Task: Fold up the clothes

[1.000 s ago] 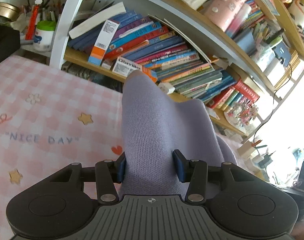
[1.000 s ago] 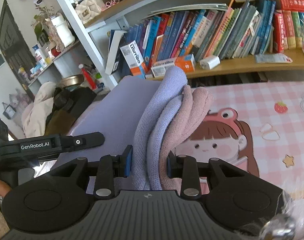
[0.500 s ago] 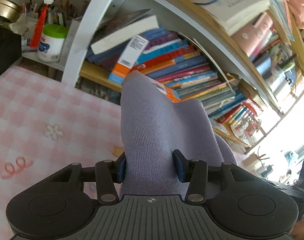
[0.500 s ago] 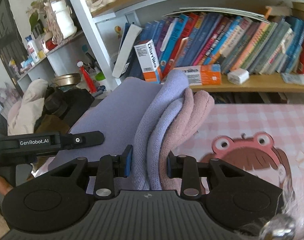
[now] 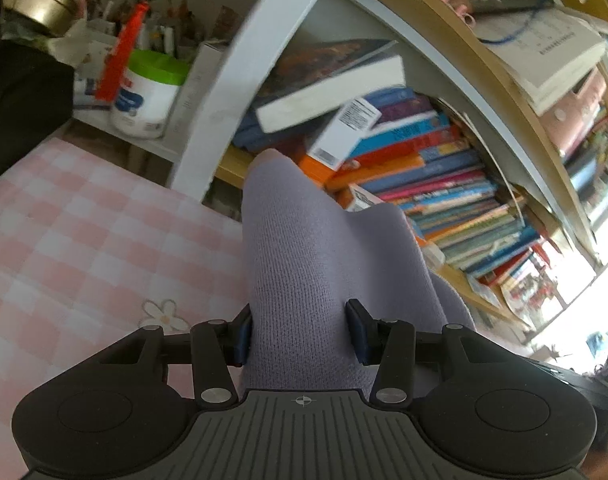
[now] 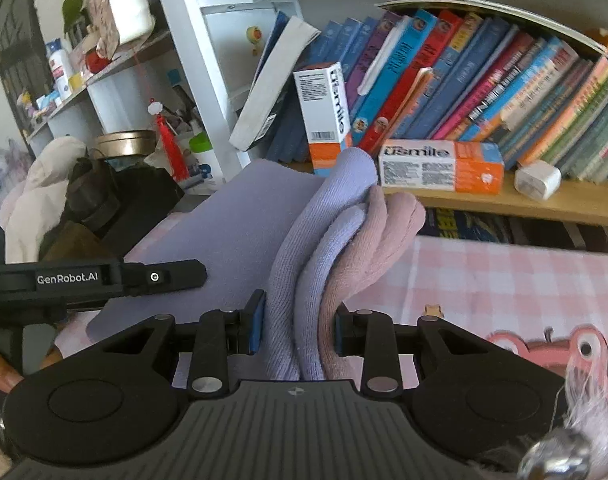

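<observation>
A lilac knit garment (image 5: 304, 264) rises as a thick fold between the pads of my left gripper (image 5: 300, 334), which is shut on it. In the right wrist view my right gripper (image 6: 298, 330) is shut on a bunched edge of the same lilac garment (image 6: 304, 248), with a pink layer (image 6: 363, 248) pressed in beside it. The cloth stretches flat leftward to the left gripper's black body (image 6: 104, 280), held above a pink checked cover (image 6: 503, 280). A fingertip (image 6: 0, 376) shows at the lower left.
A bookshelf (image 6: 483, 80) packed with books and orange-white boxes (image 6: 439, 166) stands close ahead. A white shelf post (image 5: 240, 92), a green-lidded jar (image 5: 144, 96) and a brass tin (image 5: 36, 8) stand to the left. Dark bags and pale clothes (image 6: 44, 192) pile at the far left.
Both grippers have carried the garment toward the bookshelf and slightly down; the shelf looms larger, and the cartoon print on the cover has slid toward the lower right. Both grips are unchanged.
</observation>
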Available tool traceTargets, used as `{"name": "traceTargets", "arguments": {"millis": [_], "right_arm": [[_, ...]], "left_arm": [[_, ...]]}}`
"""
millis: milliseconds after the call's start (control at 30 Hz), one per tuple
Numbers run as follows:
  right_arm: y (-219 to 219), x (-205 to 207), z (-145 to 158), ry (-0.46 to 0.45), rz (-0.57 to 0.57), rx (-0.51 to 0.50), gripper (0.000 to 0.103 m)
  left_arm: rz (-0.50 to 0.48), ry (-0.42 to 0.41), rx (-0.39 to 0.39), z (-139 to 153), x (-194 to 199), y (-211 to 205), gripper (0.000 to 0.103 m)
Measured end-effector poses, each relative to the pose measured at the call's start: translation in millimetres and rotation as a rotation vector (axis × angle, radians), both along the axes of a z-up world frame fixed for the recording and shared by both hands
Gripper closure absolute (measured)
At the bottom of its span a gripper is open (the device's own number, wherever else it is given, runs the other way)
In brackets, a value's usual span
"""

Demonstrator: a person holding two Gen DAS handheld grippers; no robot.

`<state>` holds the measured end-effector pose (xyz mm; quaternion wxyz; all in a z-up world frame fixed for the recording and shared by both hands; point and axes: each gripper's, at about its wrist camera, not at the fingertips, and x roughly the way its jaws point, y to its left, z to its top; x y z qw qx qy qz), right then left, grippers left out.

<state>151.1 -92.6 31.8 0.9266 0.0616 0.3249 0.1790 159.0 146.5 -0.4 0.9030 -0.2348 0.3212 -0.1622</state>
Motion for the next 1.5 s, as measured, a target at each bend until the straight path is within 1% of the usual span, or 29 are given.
{"name": "traceTargets", "arguments": {"millis": [67,100,167,233,267,333,367,400,433,467,533,567,600,667,733,767,800,833,867,933,967,1033,1200,1300,1333,1400,1500], "right_arm": [[4.6,7.0,-8.4,-0.009,-0.003,-0.025,0.074],[5.1,10.2,-13.9,0.002,-0.009,-0.028,0.073],[3.0,16.1,-27.6,0.043,-0.03,-0.019,0.073],[-3.3,22.2,-42.1,0.112,-0.063,0.02,0.071],[-8.0,22.7,-47.4,0.129,-0.082,0.049,0.07],[-16.7,22.8,-54.0,0.155,-0.112,0.097,0.064],[-20.9,22.6,-56.4,0.166,-0.125,0.118,0.062],[-23.7,22.2,-57.4,0.173,-0.135,0.129,0.056],[-23.5,21.6,-55.5,0.172,-0.139,0.119,0.051],[-23.4,21.0,-53.6,0.17,-0.143,0.109,0.05],[-21.9,18.8,-48.5,0.164,-0.151,0.087,0.044],[-21.2,16.9,-45.3,0.159,-0.155,0.077,0.043],[-21.0,14.3,-41.6,0.153,-0.162,0.071,0.038],[-22.2,7.1,-34.6,0.135,-0.174,0.064,0.034],[-22.9,-4.1,-26.1,0.11,-0.197,0.045,0.025],[-23.4,-10.2,-22.6,0.096,-0.207,0.031,0.023],[-23.3,-16.9,-19.2,0.081,-0.216,0.015,0.019],[-22.2,-24.5,-15.9,0.064,-0.223,-0.006,0.016],[-21.3,-32.1,-13.4,0.05,-0.231,-0.026,0.016],[-20.5,-46.8,-10.3,0.033,-0.249,-0.056,0.015],[-20.5,-53.5,-9.7,0.028,-0.255,-0.062,0.014],[-19.1,-68.5,-9.0,0.02,-0.268,-0.075,0.009],[-13.0,-101.4,-14.9,0.027,-0.285,-0.105,0.007],[-9.6,-115.0,-15.8,0.039,-0.289,-0.113,0.005],[-8.6,-119.2,-15.4,0.04,-0.291,-0.118,0.004],[-6.4,-126.5,-14.8,0.039,-0.291,-0.126,0.003],[-1.9,-132.9,-15.1,0.04,-0.276,-0.137,0.002]], "left_arm": [[0.011,0.006,0.015,-7.5,3.9,-1.4,0.057],[0.017,0.01,0.023,-11.3,5.8,-2.1,0.057],[0.017,0.032,0.041,-20.1,10.5,-3.0,0.057],[0.015,0.052,0.058,-27.6,12.7,-3.2,0.056],[0.014,0.061,0.066,-31.3,13.8,-3.3,0.053],[0.013,0.073,0.08,-35.6,14.5,-3.3,0.051],[0.013,0.075,0.086,-36.1,14.1,-3.1,0.048],[0.014,0.077,0.092,-36.7,13.7,-2.9,0.043],[0.023,0.083,0.107,-35.6,13.3,-3.4,0.04],[0.032,0.089,0.121,-34.5,12.9,-3.9,0.037],[0.035,0.084,0.165,-28.6,9.6,-7.7,0.037],[0.037,0.081,0.186,-25.6,7.9,-9.7,0.034],[0.036,0.075,0.22,-21.4,4.7,-12.7,0.032],[0.03,0.049,0.286,-12.0,-4.6,-18.3,0.029],[0.025,0.017,0.347,-1.8,-15.9,-23.3,0.026],[0.024,-0.001,0.374,2.5,-22.3,-25.6,0.023],[0.023,-0.018,0.4,6.9,-28.8,-27.9,0.02],[0.028,-0.021,0.415,8.5,-35.5,-29.7,0.019],[0.032,-0.024,0.431,10.1,-42.2,-31.5,0.015],[0.041,-0.031,0.461,13.2,-55.5,-35.2,0.014],[0.046,-0.034,0.476,14.8,-62.2,-37.0,0.011],[0.046,-0.022,0.486,12.7,-72.8,-42.1,0.008],[0.074,0.005,0.506,5.4,-95.6,-49.8,0.006],[0.096,0.021,0.521,3.3,-105.2,-52.1,0.006],[0.103,0.021,0.519,3.5,-107.5,-51.6,0.006],[0.117,0.023,0.515,4.0,-112.1,-50.8,0.003],[0.123,0.026,0.511,2.8,-118.6,-51.9,0.002]]}}
